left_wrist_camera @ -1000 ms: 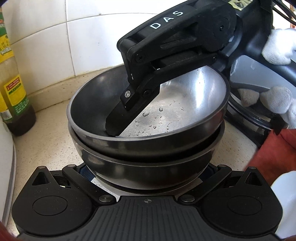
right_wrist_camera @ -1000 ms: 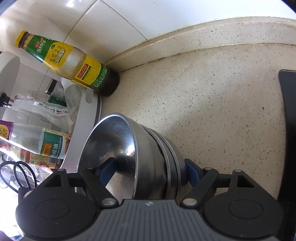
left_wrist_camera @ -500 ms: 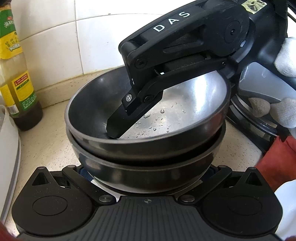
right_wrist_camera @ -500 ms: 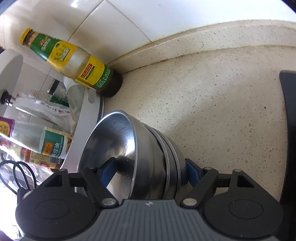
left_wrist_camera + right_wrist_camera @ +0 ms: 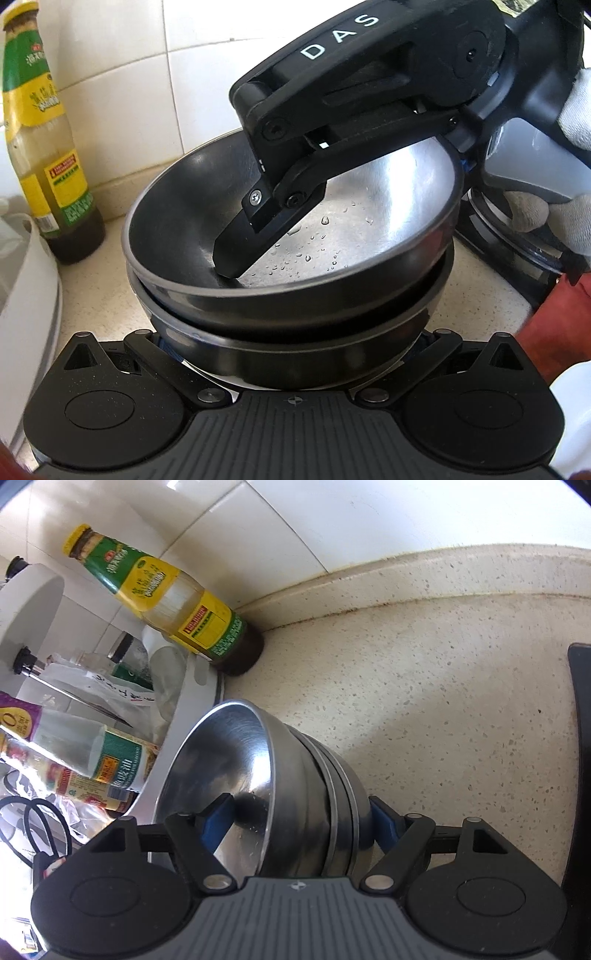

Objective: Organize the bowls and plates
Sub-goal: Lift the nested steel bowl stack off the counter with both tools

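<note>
A stack of nested steel bowls (image 5: 369,221) fills the left wrist view, wet with droplets inside the top bowl. My right gripper (image 5: 299,816) is shut on the stack's rim: one blue-padded finger (image 5: 218,816) lies inside the top bowl, the other (image 5: 382,821) outside the stack (image 5: 295,786). In the left wrist view that gripper reaches down from the upper right, its inner finger (image 5: 240,254) against the bowl's inside. My left gripper (image 5: 295,354) is spread wide around the stack's lower body; its fingertips are hidden behind the bowls.
A yellow-labelled sauce bottle (image 5: 173,602) stands in the tiled corner, also in the left wrist view (image 5: 44,147). A white rack (image 5: 192,686) with bottles, bags and scissors is at left. A black stove edge (image 5: 580,738) is at right. Speckled counter (image 5: 424,701) lies beyond the bowls.
Both grippers and the bowl stack have shifted together; the sauce bottle and rack have slid rightward and closer in both views. The grips have not changed.
</note>
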The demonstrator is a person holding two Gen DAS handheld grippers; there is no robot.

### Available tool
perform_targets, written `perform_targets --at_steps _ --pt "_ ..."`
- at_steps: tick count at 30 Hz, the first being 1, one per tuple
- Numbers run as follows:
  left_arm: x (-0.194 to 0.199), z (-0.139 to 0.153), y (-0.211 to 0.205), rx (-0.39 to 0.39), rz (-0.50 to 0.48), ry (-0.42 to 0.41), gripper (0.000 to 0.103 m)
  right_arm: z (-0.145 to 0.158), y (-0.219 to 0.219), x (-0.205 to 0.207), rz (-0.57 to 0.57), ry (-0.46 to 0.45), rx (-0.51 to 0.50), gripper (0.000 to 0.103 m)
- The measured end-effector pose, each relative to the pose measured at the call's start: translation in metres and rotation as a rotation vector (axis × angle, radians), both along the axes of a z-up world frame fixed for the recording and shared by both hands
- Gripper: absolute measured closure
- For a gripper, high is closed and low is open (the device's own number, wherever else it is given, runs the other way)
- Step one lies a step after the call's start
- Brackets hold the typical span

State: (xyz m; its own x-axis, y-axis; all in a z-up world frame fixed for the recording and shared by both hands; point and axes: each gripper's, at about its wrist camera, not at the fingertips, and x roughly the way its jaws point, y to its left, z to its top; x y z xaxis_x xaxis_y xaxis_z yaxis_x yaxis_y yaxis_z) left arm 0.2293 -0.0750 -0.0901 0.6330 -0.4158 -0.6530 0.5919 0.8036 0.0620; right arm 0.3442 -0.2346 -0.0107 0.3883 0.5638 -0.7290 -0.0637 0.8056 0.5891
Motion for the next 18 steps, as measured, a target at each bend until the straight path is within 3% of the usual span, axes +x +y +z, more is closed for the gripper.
perform_targets --at_steps 18 --pt "-0.068 0.076 -0.005 -0.008 0.037 -0.169 0.0 0.094 0.007 -0.041 0.013 -0.185 -0.014 0.025"
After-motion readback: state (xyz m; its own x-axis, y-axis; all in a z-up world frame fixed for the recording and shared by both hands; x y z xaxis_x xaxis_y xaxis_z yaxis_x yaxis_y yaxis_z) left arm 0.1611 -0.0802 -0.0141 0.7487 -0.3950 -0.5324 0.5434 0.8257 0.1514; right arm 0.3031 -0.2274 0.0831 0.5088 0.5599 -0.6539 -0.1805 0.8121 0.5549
